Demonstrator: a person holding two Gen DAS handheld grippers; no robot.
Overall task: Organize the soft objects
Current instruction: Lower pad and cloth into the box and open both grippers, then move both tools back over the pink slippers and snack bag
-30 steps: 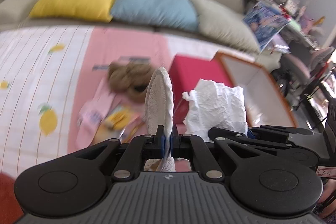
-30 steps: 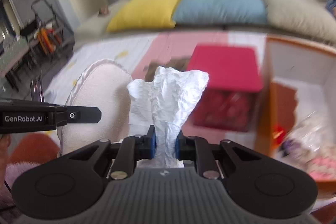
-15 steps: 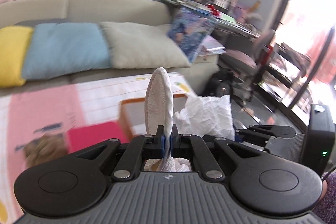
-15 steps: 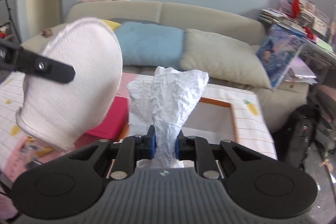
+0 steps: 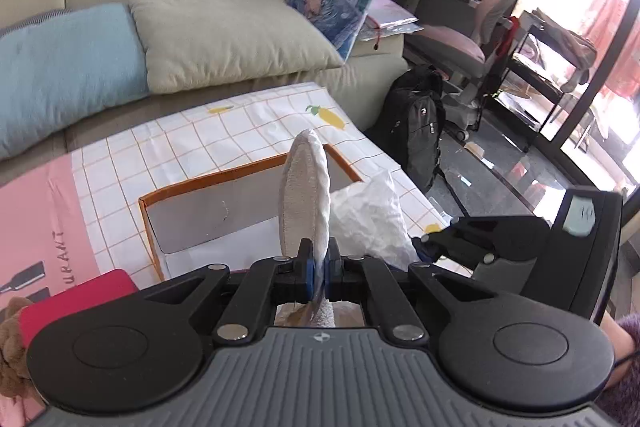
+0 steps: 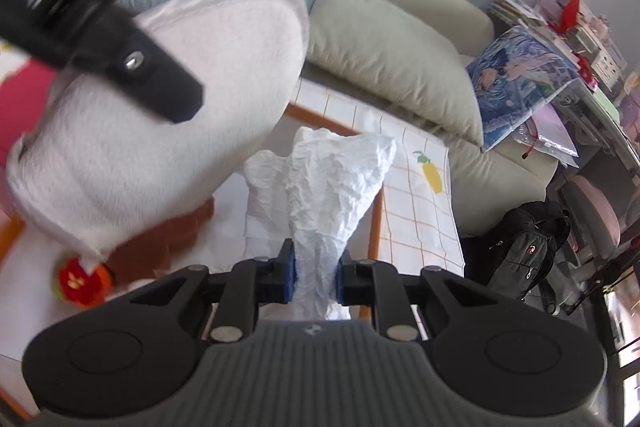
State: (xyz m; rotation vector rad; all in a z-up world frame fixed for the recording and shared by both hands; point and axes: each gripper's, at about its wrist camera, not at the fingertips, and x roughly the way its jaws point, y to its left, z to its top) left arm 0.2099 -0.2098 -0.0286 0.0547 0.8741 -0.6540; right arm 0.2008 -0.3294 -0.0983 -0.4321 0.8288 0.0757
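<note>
My left gripper (image 5: 317,269) is shut on a flat white fluffy pad (image 5: 305,195), held upright on edge above an open orange-rimmed white box (image 5: 208,215). The pad also shows in the right wrist view (image 6: 192,123), close at the left with the left gripper's finger across it. My right gripper (image 6: 315,277) is shut on a crumpled white tissue (image 6: 324,191); it also shows in the left wrist view (image 5: 372,215), just right of the pad. Both hover over the box, where a brown cloth (image 6: 160,243) and a red-yellow item (image 6: 78,281) lie.
The box sits on a checked lemon-print cloth (image 5: 224,139) before a sofa with blue (image 5: 60,67) and beige (image 5: 224,31) cushions. A red box (image 5: 76,301) and a brown plush (image 5: 10,343) lie at the left. A black backpack (image 5: 416,123) stands on the floor at the right.
Both grippers have swung right and tilted down over the open box, still holding the pad and the tissue. The pad now fills more of the right wrist view.
</note>
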